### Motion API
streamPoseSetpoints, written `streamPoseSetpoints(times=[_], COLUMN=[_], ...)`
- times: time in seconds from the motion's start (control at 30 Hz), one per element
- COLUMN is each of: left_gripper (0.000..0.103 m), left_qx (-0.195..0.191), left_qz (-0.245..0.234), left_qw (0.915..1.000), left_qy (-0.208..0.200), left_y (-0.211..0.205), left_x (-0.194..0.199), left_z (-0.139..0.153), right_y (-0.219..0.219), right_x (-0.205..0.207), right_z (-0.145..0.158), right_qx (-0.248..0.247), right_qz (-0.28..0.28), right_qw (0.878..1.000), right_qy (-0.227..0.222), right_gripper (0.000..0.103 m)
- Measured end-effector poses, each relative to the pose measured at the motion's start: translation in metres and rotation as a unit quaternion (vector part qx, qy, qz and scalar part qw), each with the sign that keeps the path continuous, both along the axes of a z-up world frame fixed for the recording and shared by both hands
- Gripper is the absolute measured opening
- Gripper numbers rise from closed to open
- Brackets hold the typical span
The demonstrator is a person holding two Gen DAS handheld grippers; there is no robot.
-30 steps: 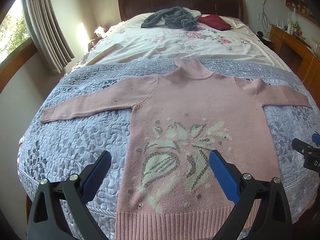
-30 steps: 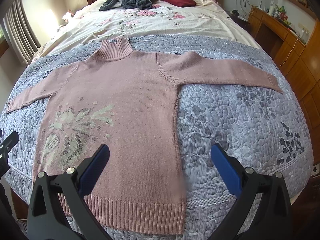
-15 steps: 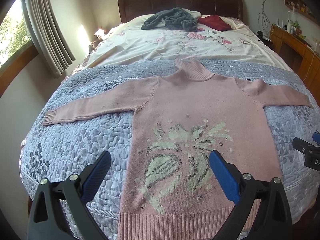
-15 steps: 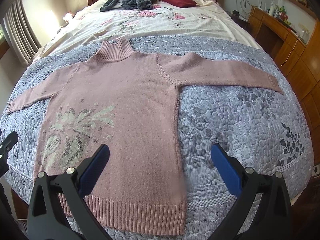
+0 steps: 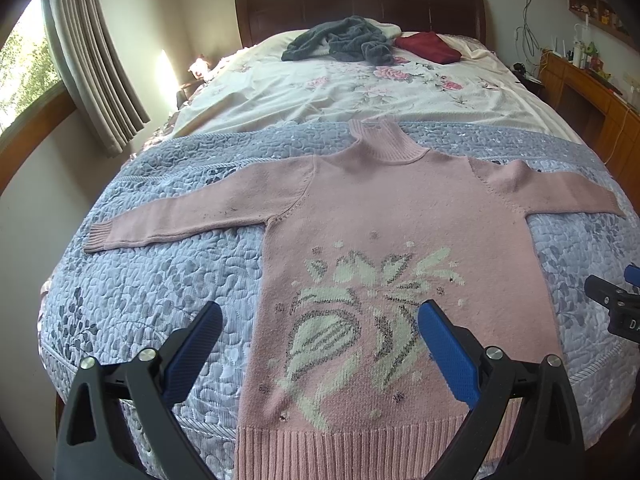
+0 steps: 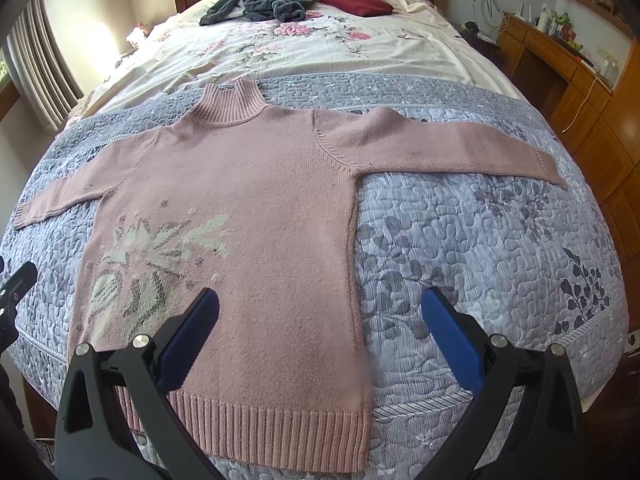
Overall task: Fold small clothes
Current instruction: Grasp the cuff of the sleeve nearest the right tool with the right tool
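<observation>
Bed point(image 5: 120, 264) under flat pink sweater point(image 5: 400, 216), spread-sleeved.

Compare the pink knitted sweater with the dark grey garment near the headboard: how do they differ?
The pink knitted sweater lies spread flat, sleeves out; the dark grey garment sits crumpled in a heap. The sweater rests on the grey quilted cover near both grippers; the grey garment lies on the floral sheet far off. Both are unfolded and untouched.

We count one pink sweater point(image 5: 400, 208), one grey garment point(image 5: 344, 38), one red garment point(image 5: 428, 46), and two grippers, left point(image 5: 320, 344) and right point(image 6: 320, 328).
</observation>
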State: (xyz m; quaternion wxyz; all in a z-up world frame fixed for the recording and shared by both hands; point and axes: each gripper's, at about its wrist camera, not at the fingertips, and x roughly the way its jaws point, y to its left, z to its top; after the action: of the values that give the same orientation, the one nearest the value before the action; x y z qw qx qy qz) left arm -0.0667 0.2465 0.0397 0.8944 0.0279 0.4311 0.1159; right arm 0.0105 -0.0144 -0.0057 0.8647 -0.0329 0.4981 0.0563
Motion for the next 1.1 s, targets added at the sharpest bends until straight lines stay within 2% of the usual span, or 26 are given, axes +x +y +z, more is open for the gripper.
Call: streamPoseSetpoints(times=[0.17, 0.27, 0.43, 0.6, 0.7, 0.8, 0.9, 1.0, 1.03, 1.1], left_gripper=[0.099, 0.098, 0.097, 0.097, 0.097, 0.097, 0.097, 0.097, 0.097, 0.097], left_qx=[-0.018, -0.03, -0.062, -0.054, -0.069, -0.068, -0.063, -0.062, -0.063, -0.063], left_qz=[-0.001, -0.002, -0.011, -0.032, -0.034, -0.037, -0.038, -0.037, -0.036, -0.034], left_qw=[0.9998, 0.9994, 0.9978, 0.9979, 0.9969, 0.9969, 0.9971, 0.9972, 0.9971, 0.9971], left_qy=[0.011, 0.02, 0.021, 0.018, 0.014, 0.014, 0.016, 0.022, 0.023, 0.025], left_y=[-0.002, -0.007, -0.027, -0.063, -0.079, -0.092, -0.103, -0.108, -0.109, -0.111], left_x=[0.017, 0.045, 0.114, 0.182, 0.212, 0.234, 0.249, 0.26, 0.262, 0.265], left_z=[-0.01, -0.016, -0.023, -0.032, -0.037, -0.045, -0.054, -0.064, -0.066, -0.072], right_y=[-0.019, -0.059, -0.17, -0.291, -0.348, -0.389, -0.416, -0.435, -0.44, -0.448], right_x=[0.015, 0.046, 0.131, 0.212, 0.244, 0.264, 0.278, 0.284, 0.285, 0.287], right_z=[-0.004, -0.006, -0.016, -0.045, -0.064, -0.084, -0.101, -0.116, -0.122, -0.129], right_qx=[0.01, 0.024, -0.007, 0.009, 0.013, 0.037, 0.062, 0.07, 0.072, 0.085], right_qz=[0.0, -0.021, -0.11, -0.189, -0.229, -0.26, -0.267, -0.275, -0.279, -0.281], right_qw=[1.0, 0.999, 0.994, 0.979, 0.969, 0.958, 0.954, 0.949, 0.946, 0.944], right_qy=[0.001, 0.008, 0.023, 0.075, 0.094, 0.11, 0.123, 0.139, 0.148, 0.153], right_gripper=[0.1, 0.1, 0.1, 0.1, 0.1, 0.1, 0.1, 0.091, 0.083, 0.081])
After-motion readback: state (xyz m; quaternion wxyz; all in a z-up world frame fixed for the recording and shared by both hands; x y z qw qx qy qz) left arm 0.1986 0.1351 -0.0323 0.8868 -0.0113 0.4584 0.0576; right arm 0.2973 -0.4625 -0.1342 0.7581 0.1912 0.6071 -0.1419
